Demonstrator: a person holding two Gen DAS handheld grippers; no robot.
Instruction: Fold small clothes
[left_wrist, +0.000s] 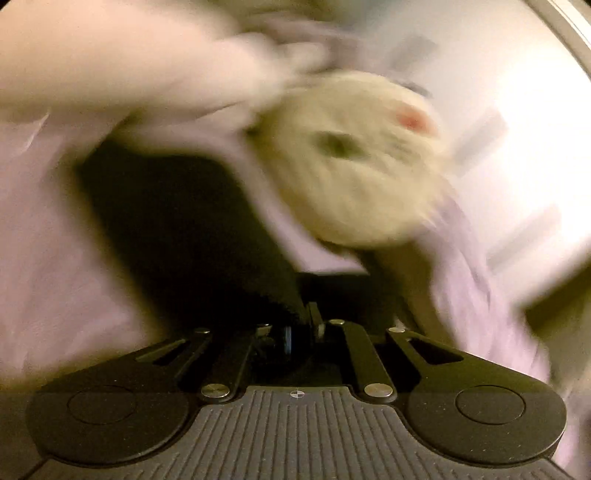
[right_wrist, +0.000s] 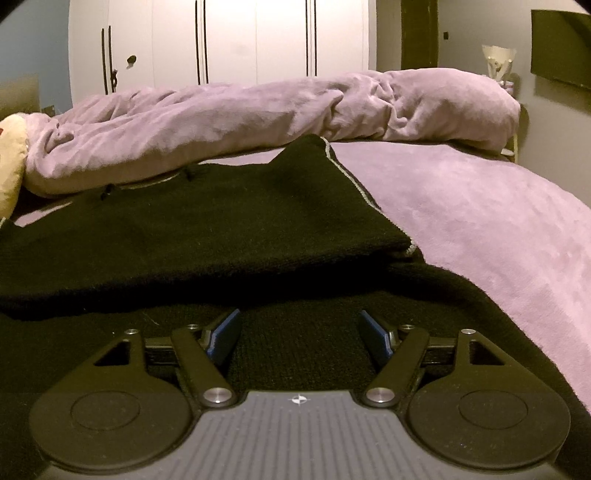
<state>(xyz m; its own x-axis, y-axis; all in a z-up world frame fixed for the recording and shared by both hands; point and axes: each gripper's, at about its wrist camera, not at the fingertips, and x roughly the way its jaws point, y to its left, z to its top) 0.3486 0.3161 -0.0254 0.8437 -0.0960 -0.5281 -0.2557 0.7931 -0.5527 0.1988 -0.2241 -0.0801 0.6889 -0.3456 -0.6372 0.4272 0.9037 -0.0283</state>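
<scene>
The black knit garment (right_wrist: 207, 236) lies spread on the bed, partly folded: an upper layer with a pale trimmed edge lies doubled over a lower layer that runs toward the right wrist camera. The right gripper (right_wrist: 299, 332) sits low over this lower layer, its jaws apart with the blue pads showing and dark knit between them; nothing is clamped.

In the left wrist view, heavily blurred, the left gripper (left_wrist: 306, 317) has its jaws drawn together on a strip of the same black cloth (left_wrist: 184, 221), which runs up and away to the left from the pinch.

Around the garment lies the lilac bed cover (right_wrist: 480, 221). A rumpled lilac duvet (right_wrist: 258, 110) is heaped along the far side, touching the garment's far edge. A cream plush toy (left_wrist: 354, 166), with a dark spot and a pink patch, sits close in front of the left gripper, just beside the lifted cloth; its edge shows at the left border of the right wrist view. Beyond the duvet stands a white wardrobe (right_wrist: 229, 40), with a small lamp (right_wrist: 496, 61) at far right.
</scene>
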